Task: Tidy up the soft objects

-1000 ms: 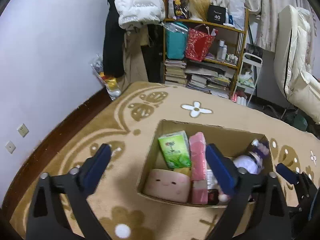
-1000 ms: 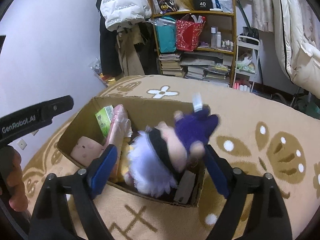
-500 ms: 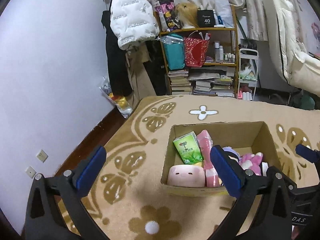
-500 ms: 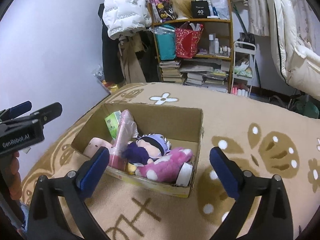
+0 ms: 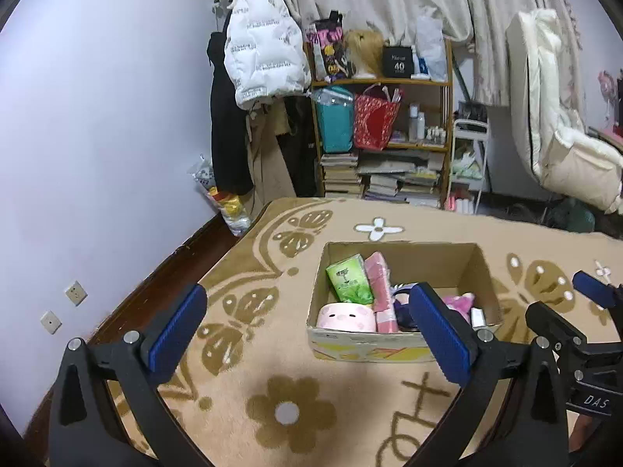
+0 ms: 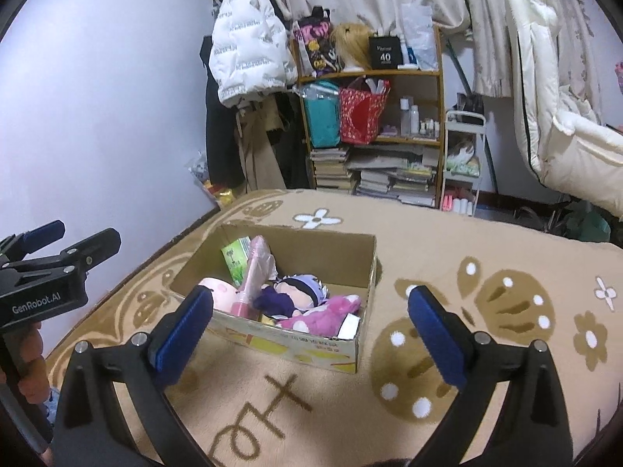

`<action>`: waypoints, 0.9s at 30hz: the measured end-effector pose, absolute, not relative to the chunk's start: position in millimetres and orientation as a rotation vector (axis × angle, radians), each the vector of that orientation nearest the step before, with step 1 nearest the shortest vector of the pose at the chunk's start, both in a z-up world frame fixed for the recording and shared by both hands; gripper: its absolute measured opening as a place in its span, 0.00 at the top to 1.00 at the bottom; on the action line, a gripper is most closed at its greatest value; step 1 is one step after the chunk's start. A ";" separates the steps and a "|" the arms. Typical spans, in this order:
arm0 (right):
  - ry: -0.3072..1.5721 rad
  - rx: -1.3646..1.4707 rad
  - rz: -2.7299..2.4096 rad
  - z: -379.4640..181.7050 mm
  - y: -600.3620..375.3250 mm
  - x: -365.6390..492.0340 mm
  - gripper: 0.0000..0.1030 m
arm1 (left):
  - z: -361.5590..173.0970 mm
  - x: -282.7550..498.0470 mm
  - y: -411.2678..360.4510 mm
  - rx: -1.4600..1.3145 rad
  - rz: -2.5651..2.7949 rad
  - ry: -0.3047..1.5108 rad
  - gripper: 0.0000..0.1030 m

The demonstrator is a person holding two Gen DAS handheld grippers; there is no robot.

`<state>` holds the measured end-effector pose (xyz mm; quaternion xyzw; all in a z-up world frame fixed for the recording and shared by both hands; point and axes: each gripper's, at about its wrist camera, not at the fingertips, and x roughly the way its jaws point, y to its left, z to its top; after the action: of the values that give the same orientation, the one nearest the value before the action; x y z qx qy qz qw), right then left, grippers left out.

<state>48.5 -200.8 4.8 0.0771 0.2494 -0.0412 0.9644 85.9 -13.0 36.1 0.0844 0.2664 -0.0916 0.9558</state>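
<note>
An open cardboard box (image 5: 412, 346) (image 6: 296, 346) stands on the tan patterned rug. In it lie a pink pig plush (image 5: 346, 317) (image 6: 218, 292), a green tissue pack (image 5: 348, 280) (image 6: 235, 258), a pink wrapped pack (image 5: 379, 284) (image 6: 255, 272), a doll in a purple dress (image 6: 292, 292) and a magenta plush (image 6: 323, 313). My left gripper (image 5: 307, 330) is open and empty, held above the rug in front of the box. My right gripper (image 6: 309, 330) is open and empty, held above the box's front right side.
A wooden shelf (image 5: 383, 132) with bags, books and bottles stands at the back, with a white jacket (image 5: 264, 58) hanging to its left. A white folded mattress (image 5: 560, 136) leans at the right. Dark wooden floor (image 5: 155, 284) borders the rug (image 5: 288, 412) on the left.
The right gripper let go of the purple-dressed doll, which now lies in the box. Both grippers have pulled back and up, away from the box.
</note>
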 end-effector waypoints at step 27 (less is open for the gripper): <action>0.459 0.176 -0.079 8.3 -191.5 -20.4 0.00 | 17.2 17.6 10.3 0.215 -0.147 0.556 0.01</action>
<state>-20.4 -191.5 8.3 0.0871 0.2269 -0.0390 0.9692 17.6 10.3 17.2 0.1060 0.2737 -0.0725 0.9532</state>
